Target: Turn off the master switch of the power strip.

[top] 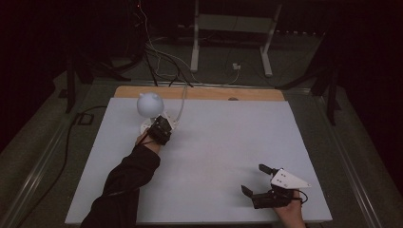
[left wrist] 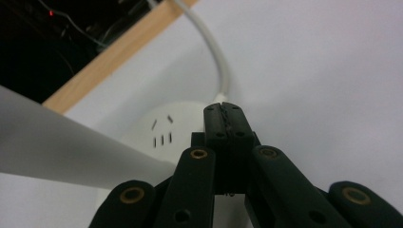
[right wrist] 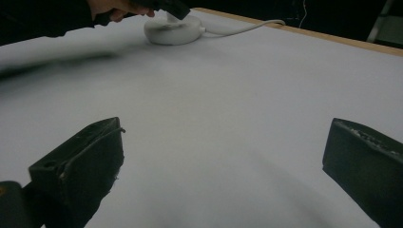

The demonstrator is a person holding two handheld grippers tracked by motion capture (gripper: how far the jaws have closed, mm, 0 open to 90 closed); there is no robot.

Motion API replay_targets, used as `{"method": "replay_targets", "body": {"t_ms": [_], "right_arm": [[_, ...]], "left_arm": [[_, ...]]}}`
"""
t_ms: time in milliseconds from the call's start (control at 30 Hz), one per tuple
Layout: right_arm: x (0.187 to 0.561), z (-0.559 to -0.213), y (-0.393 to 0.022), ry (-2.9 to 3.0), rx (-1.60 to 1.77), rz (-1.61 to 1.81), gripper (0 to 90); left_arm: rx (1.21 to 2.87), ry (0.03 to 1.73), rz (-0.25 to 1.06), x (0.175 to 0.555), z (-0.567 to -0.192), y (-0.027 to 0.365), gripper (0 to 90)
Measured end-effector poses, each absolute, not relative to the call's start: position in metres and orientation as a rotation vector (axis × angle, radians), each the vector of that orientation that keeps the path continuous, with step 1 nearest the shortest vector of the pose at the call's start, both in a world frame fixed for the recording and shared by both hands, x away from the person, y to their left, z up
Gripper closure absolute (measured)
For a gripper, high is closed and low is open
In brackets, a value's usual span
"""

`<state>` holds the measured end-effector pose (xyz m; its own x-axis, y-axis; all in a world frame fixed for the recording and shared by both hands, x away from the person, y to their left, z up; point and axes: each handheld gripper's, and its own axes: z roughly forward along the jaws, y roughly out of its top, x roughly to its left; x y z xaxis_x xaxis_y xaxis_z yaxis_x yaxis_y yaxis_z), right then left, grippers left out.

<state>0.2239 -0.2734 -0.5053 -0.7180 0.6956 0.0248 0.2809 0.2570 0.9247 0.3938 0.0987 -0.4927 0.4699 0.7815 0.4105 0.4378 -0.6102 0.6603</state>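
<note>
High view: white desk lamp with round globe head stands at far left of white worktop, its base near wooden back edge; white cable runs off rear. Left tongs over lamp base. Right tongs near front right, jaws apart, nothing between.

Left gripper view: left tongs jaws pressed together, tips at lamp base where cable enters.

Right gripper view: right tongs wide apart above bare worktop; lamp base far off.
</note>
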Motion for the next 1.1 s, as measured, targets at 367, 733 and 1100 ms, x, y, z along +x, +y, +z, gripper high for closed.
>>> {"method": "replay_targets", "body": {"t_ms": [367, 733, 1100], "right_arm": [[0.224, -0.505, -0.274, 2.143, 0.890, 1.456, 0.0], [0.224, -0.505, -0.274, 2.142, 0.893, 1.456, 0.0], [0.223, -0.504, -0.273, 2.134, 0.889, 1.456, 0.0]], "left_arm": [[2.195, 1.003, 0.854, 0.383, -0.466, 0.101, 90.0], [2.152, 0.980, 0.609, 0.366, -0.447, 0.108, 71.8], [2.170, 0.915, 0.442, 0.350, -0.437, 0.107, 23.0]]}}
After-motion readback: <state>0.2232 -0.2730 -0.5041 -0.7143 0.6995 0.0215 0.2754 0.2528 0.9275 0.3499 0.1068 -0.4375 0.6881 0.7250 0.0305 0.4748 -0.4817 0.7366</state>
